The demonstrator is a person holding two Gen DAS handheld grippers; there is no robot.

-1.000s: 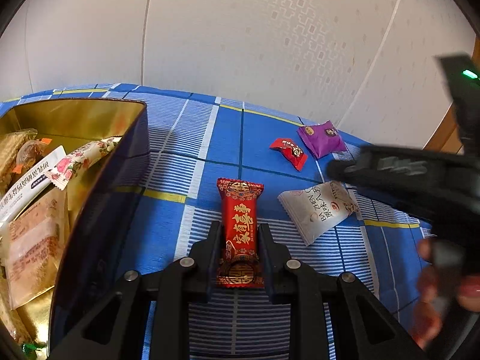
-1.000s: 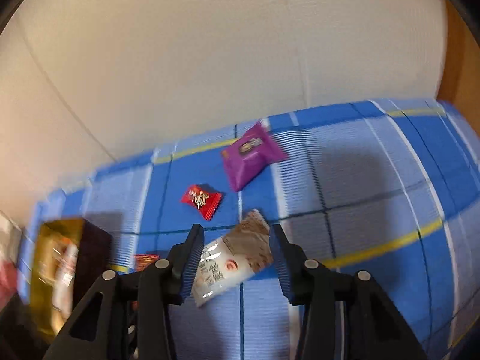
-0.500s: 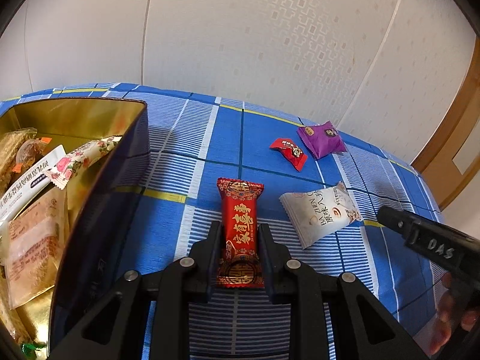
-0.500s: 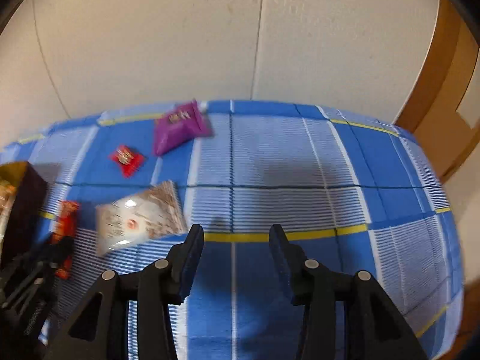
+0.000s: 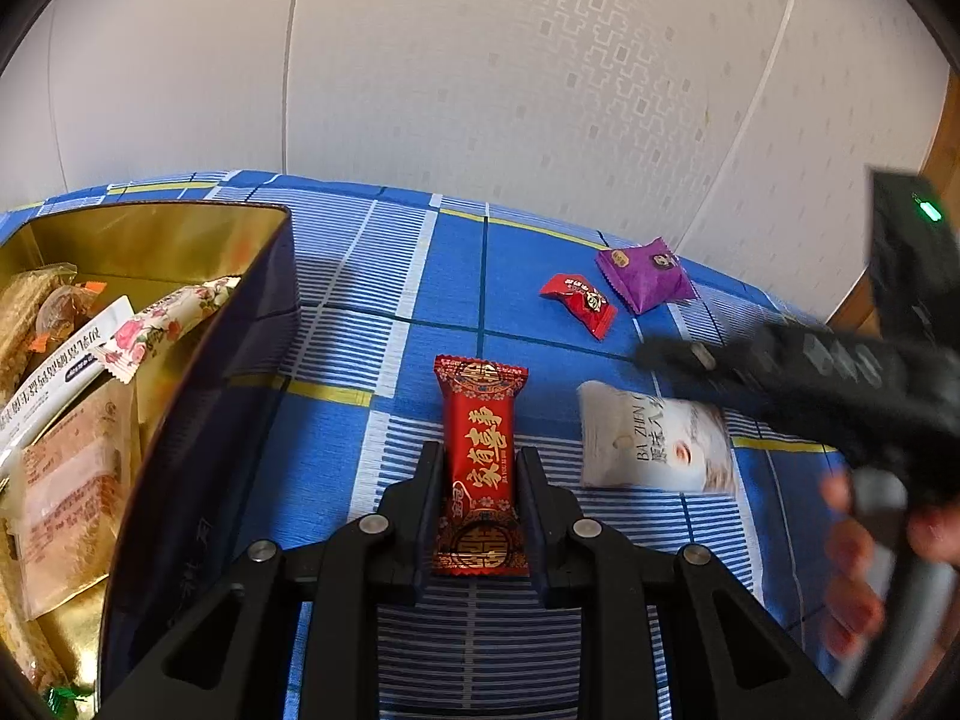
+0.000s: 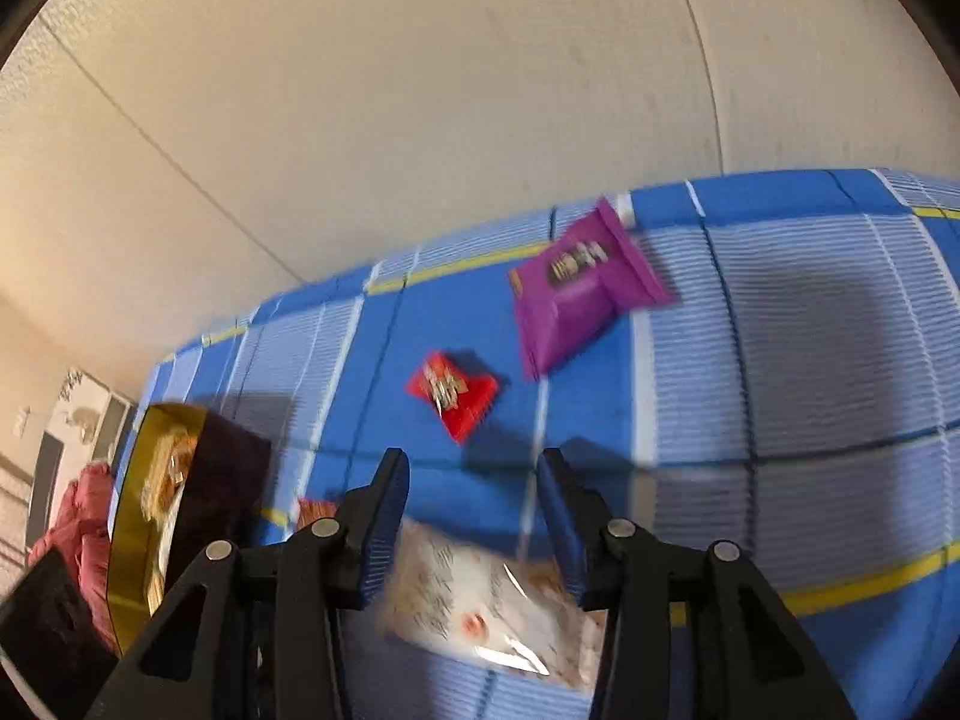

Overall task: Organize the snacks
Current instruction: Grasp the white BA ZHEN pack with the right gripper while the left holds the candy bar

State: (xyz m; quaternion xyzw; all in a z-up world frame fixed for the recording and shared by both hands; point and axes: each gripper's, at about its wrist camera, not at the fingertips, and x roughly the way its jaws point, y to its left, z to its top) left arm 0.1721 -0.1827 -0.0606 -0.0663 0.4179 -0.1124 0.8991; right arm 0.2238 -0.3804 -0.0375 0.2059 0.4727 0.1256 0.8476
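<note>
soft indoor light, fisheye-curved edges, right wrist view motion-blurred

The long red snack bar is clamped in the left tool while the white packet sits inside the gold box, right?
Not quite. The left tool does clamp the long red snack bar, but the left wrist view shows the white packet lying on the blue cloth, outside the gold box.

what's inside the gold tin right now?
In the gold tin: a floral-wrapped candy leaning on the rim, a white printed packet, a clear-wrapped pastry and brown wrapped snacks. Whatever lies beneath them, and the tin's floor, is hidden.
</note>
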